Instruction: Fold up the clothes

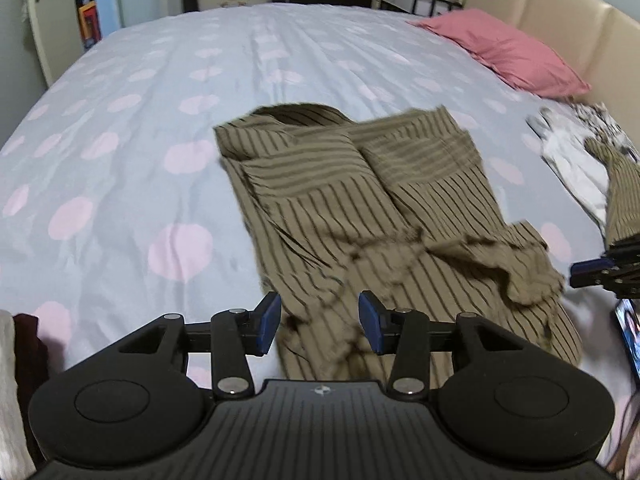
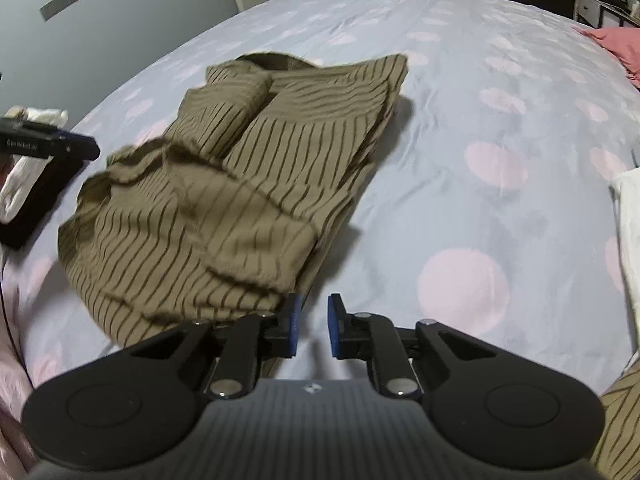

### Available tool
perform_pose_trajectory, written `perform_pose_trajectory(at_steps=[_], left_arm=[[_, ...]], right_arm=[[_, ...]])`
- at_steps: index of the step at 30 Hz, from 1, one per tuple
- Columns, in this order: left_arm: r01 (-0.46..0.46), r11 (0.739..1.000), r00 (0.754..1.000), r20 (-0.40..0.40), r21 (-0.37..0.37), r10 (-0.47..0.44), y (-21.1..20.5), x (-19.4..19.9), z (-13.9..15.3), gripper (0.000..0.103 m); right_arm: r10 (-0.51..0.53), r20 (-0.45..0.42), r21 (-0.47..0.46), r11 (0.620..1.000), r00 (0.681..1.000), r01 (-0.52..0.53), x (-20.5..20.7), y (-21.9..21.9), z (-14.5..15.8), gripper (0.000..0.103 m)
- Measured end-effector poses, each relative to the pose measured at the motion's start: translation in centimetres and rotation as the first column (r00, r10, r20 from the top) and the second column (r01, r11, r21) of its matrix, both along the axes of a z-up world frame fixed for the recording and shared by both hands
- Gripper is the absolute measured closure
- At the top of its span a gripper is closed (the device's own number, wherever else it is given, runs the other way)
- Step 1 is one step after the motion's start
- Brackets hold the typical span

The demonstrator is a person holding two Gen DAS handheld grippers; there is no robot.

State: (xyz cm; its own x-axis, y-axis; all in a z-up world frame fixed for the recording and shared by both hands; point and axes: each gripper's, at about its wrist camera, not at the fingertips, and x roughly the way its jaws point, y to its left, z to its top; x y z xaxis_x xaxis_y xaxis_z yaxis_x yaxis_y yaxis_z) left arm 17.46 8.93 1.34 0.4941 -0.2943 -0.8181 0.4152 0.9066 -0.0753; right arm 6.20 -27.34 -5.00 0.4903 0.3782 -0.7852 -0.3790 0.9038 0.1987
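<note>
The striped brown garment [image 1: 360,216] lies part-folded on the spotted bedcover [image 1: 120,140], its rumpled near hem just ahead of the spread, empty jaws of the left gripper [image 1: 319,322] and right gripper [image 2: 313,326], so I'd guess the next move is pinching that hem.

A wide bed [image 1: 120,128] under a pale blue cover with pink dots carries a rumpled olive striped garment [image 1: 360,208] mid-mattress, a pink pillow [image 1: 508,52] by the beige headboard [image 1: 560,8], and white clothing [image 1: 568,160] near it.
</note>
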Motion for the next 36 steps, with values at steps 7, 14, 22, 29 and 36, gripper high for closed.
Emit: perform_pose_trajectory(at_steps=[7,14,22,29,36], left_arm=[[0.021,1.000,1.000,-0.020,0.016,-0.021,-1.1,-0.9,-0.2,0.062],[0.009,1.000,1.000,-0.023,0.012,-0.009,-1.0,-0.8,-0.2,0.062],[0.070,0.995,0.997,-0.034,0.070,-0.068,-1.9,-1.5,-1.1,0.062],[0.168,0.977,0.985,0.014,0.129,-0.171,-1.6,-4.0,-1.3,0.060],[0.318,0.917,0.932,0.099,0.242,-0.349,-1.9,-8.9,-1.8,0.054]], right_arm=[[0.051,0.038,-0.040,0.998,0.998,-0.050,0.0,2.0,-0.7,0.092],[0.063,0.033,-0.099,0.993,0.997,-0.060,-1.0,2.9,0.7,0.102],[0.128,0.051,-0.178,0.977,0.991,-0.117,-4.5,4.1,0.6,0.102],[0.140,0.063,-0.163,0.978,0.988,-0.128,-5.5,3.9,1.0,0.098],[0.209,0.121,-0.184,0.965,0.970,-0.184,-7.0,5.0,1.5,0.070]])
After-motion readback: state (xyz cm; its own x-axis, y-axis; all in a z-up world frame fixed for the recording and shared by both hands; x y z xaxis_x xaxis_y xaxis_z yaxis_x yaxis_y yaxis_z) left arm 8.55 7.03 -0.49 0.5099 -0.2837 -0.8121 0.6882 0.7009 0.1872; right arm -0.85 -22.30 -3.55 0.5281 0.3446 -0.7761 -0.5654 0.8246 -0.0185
